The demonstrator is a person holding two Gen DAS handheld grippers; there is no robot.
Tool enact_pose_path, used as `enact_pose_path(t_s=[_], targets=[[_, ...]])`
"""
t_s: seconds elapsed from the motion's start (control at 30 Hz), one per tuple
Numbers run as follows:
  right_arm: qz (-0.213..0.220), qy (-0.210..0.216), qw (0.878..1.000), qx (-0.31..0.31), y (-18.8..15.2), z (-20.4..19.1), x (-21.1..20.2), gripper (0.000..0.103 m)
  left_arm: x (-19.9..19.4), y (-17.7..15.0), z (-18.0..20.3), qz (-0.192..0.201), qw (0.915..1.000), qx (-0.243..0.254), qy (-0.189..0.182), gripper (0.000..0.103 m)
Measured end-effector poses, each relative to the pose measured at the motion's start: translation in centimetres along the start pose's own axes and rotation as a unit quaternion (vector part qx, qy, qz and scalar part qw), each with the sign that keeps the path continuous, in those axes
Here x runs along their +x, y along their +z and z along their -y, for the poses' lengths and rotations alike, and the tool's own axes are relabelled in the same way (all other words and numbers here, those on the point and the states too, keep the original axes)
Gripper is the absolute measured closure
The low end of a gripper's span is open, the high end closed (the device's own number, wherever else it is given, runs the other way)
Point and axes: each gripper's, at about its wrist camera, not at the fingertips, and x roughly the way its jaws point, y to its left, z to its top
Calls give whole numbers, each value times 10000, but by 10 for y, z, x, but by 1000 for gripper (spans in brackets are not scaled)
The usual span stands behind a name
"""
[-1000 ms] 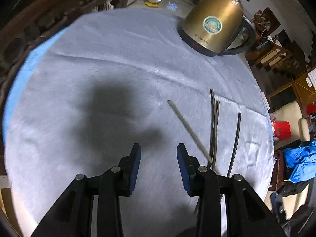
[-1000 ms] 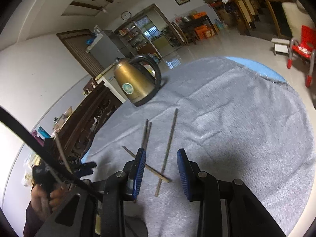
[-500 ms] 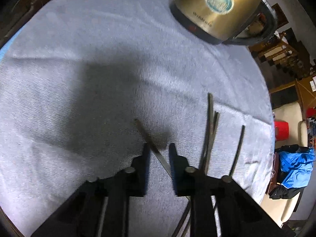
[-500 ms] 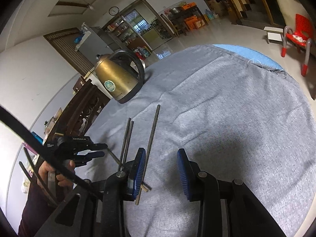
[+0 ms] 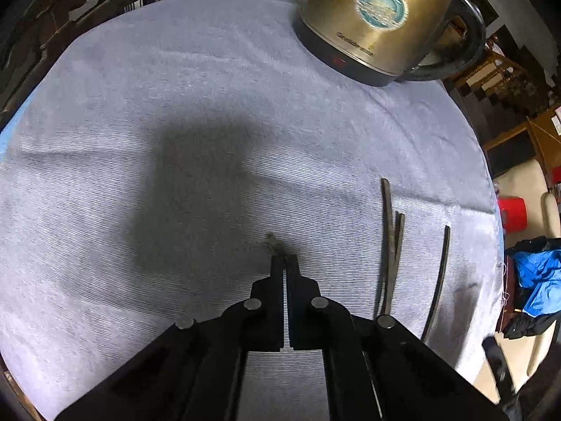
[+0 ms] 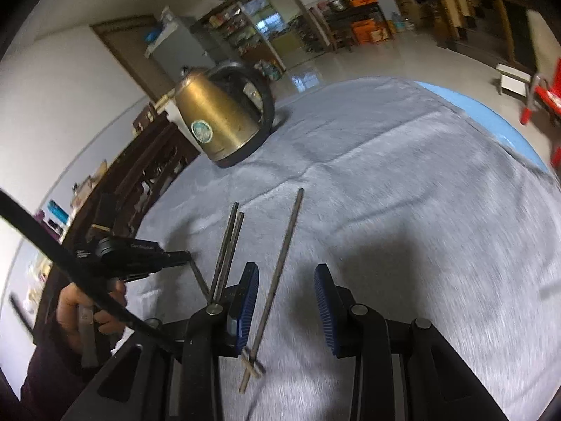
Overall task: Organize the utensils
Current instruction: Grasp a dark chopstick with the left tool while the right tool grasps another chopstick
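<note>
Several chopsticks lie on the grey tablecloth (image 5: 175,105). My left gripper (image 5: 284,259) points steeply down and is shut on one light chopstick, whose tip (image 5: 272,241) sticks out past the fingers. In the right wrist view that left gripper (image 6: 186,255) pinches the same chopstick (image 6: 199,277), whose far end crosses under another stick near my right gripper. My right gripper (image 6: 285,282) is open, and a single dark chopstick (image 6: 282,266) lies on the cloth between its fingers, nearer the left one. A pair of dark chopsticks (image 6: 228,245) lies just to the left.
A brass-coloured electric kettle (image 5: 378,17) stands at the far side of the round table. The pair (image 5: 391,245) and a single chopstick (image 5: 438,280) lie right of my left gripper. A hand (image 6: 87,308) holds the left gripper. A dark wooden chair (image 6: 147,172) stands beyond the table's left edge.
My left gripper dropped onto the light chopstick and its jaws went from wide apart to shut on it. My right gripper slid forward until the single dark chopstick lay between its fingers.
</note>
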Motion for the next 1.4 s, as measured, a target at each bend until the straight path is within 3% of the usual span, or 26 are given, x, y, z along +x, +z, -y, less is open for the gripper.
enact_pose_path(t_s=[0.07,0.17,0.23,0.37,0.43,0.57,0.6,0.67,0.7,0.77,0.83,0.93,1.03,1.1,1.17,1.23,1.27,1.3,1.37,1.4], targets=[[-201,-18,9998,-8,11,-2,15,65,0,1,-5,-50,10000,-33,-32,102],[-493,-84,9987,63,35,-5,45,48,0,1,-9,-242,9994,-184,-155,101],[-516,-177,9985,8,47,-9,60,48,1,2,-9,-362,9985,-270,-324,97],[-664,-713,9949,-258,67,-20,95,48,5,5,-6,-470,9978,-393,-259,72],[-822,-989,9911,-354,71,-22,111,53,9,8,0,-457,9979,-418,-200,71],[-1288,-1434,9798,-526,68,-23,141,72,13,11,11,-372,9986,-365,-74,72],[-1209,-1532,9789,-608,67,-25,142,80,13,11,14,-355,9989,-310,7,73],[-1150,-1597,9773,-789,64,-29,142,90,17,12,20,-334,9992,-175,147,89],[-1153,-1536,9781,-795,63,-29,141,95,18,13,23,-288,9994,-155,139,90],[-1155,-1500,9782,-850,62,-30,139,95,17,11,19,-248,9994,-214,56,90],[-1078,-1321,9820,-818,60,-29,131,103,7,4,9,-128,9995,-272,9,91],[-786,-1145,9869,-821,58,-25,110,103,-12,-7,-2,89,9995,-282,-138,92],[-488,-925,9912,-810,58,-24,82,103,-36,-16,1,310,9994,-104,-79,93],[-538,-876,9918,-756,60,-22,75,103,-52,-15,2,489,9987,49,-99,97],[-682,-705,9939,-495,63,-15,69,101,-70,-17,-2,672,9975,198,-52,98],[-808,-628,9945,-242,66,-9,72,81,-87,-15,-5,764,9965,319,-56,98],[-868,-620,9942,-143,67,-6,75,56,-90,-15,-6,787,9962,365,-61,98],[-889,-585,9943,-38,68,-3,76,41,-93,-18,-6,810,9959,412,-42,98],[-852,-507,9951,28,71,-6,82,40,-94,-17,-6,802,9957,454,0,98],[-875,-546,9947,-27,71,-8,85,45,-89,-15,-6,764,9961,444,-15,98]])
